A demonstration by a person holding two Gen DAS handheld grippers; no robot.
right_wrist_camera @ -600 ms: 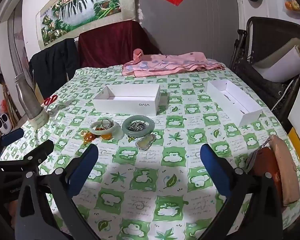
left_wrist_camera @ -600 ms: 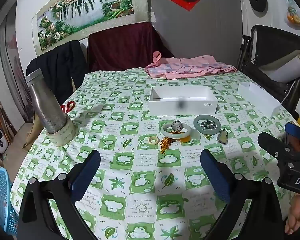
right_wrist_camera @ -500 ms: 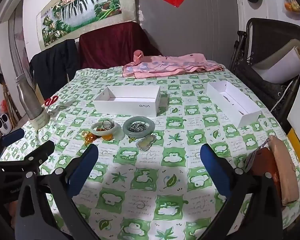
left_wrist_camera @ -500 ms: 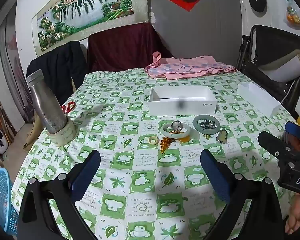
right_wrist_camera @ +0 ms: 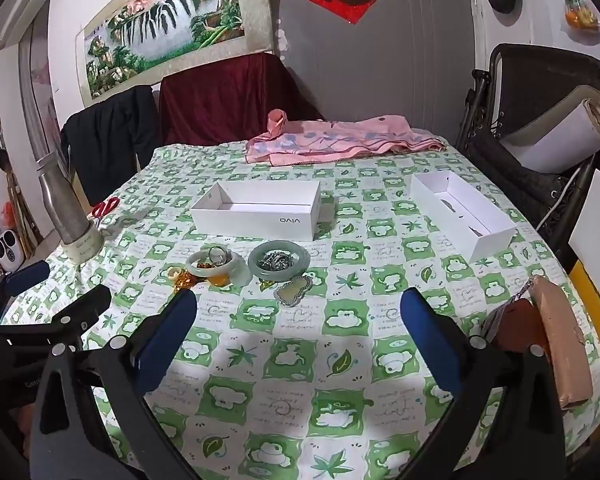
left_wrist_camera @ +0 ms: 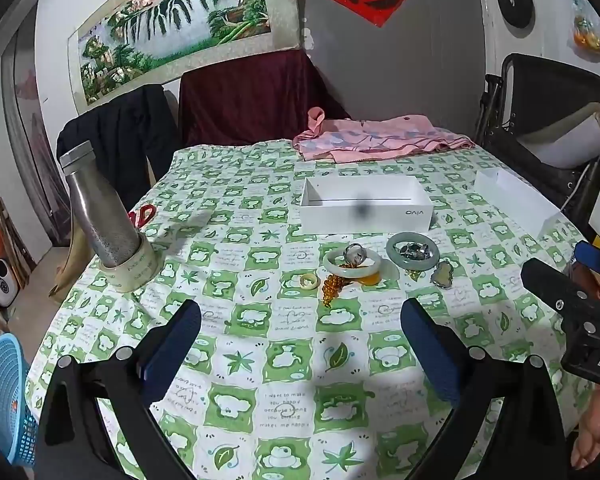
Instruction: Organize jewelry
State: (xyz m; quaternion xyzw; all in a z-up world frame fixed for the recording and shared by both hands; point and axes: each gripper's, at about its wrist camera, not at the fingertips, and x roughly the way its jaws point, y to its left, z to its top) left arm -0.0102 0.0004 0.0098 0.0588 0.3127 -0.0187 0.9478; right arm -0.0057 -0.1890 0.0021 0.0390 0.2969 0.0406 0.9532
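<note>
Jewelry lies in a cluster mid-table: a pale jade bangle (left_wrist_camera: 352,263) with a silver ring inside, a grey-green bangle (left_wrist_camera: 413,249) holding silver pieces, a small cream ring (left_wrist_camera: 310,281), amber beads (left_wrist_camera: 332,287) and a silver-framed pendant (left_wrist_camera: 442,275). The same cluster shows in the right wrist view: pale bangle (right_wrist_camera: 213,265), green bangle (right_wrist_camera: 279,260), pendant (right_wrist_camera: 294,290). A white open box (left_wrist_camera: 366,208) (right_wrist_camera: 260,210) stands just behind. My left gripper (left_wrist_camera: 300,344) and right gripper (right_wrist_camera: 298,340) are both open and empty, above the tablecloth in front of the jewelry.
A second white box (right_wrist_camera: 462,214) sits at the right. A steel bottle (left_wrist_camera: 100,216) stands in a tape roll at the left, red scissors (right_wrist_camera: 105,207) behind it. Pink cloth (left_wrist_camera: 380,140) lies at the back. A brown pouch (right_wrist_camera: 540,332) lies at the right edge.
Both views have shifted only slightly; the jewelry and boxes have not moved, and both grippers stay open.
</note>
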